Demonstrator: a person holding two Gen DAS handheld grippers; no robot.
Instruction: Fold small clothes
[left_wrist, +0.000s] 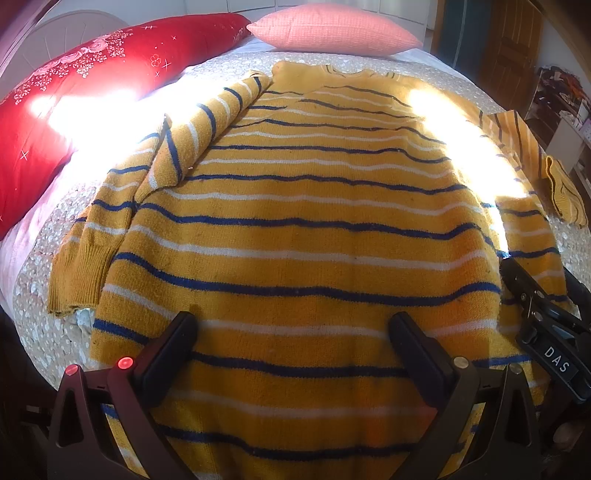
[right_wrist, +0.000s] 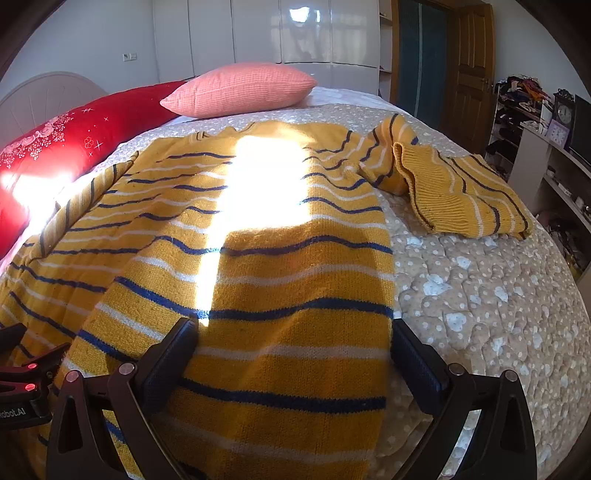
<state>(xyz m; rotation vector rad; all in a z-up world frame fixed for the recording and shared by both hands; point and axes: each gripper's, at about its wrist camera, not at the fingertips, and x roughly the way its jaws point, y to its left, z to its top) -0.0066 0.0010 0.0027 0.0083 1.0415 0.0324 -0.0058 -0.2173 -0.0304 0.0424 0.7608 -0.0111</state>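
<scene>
Both tools gape wide over sweater (left_wrist: 295, 240), seemingly untouched.

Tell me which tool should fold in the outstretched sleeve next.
Right. The right tool is open at the sweater's right edge, the side where the unfolded sleeve lies out on the quilt. The left tool hovers open over the sweater's middle, farther away.

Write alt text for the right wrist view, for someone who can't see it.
A yellow sweater with blue and white stripes lies spread on a quilted bed, its right sleeve flopped out to the side. The right tool is open over the sweater's right edge near the hem. A pink pillow and red pillow sit behind.
</scene>
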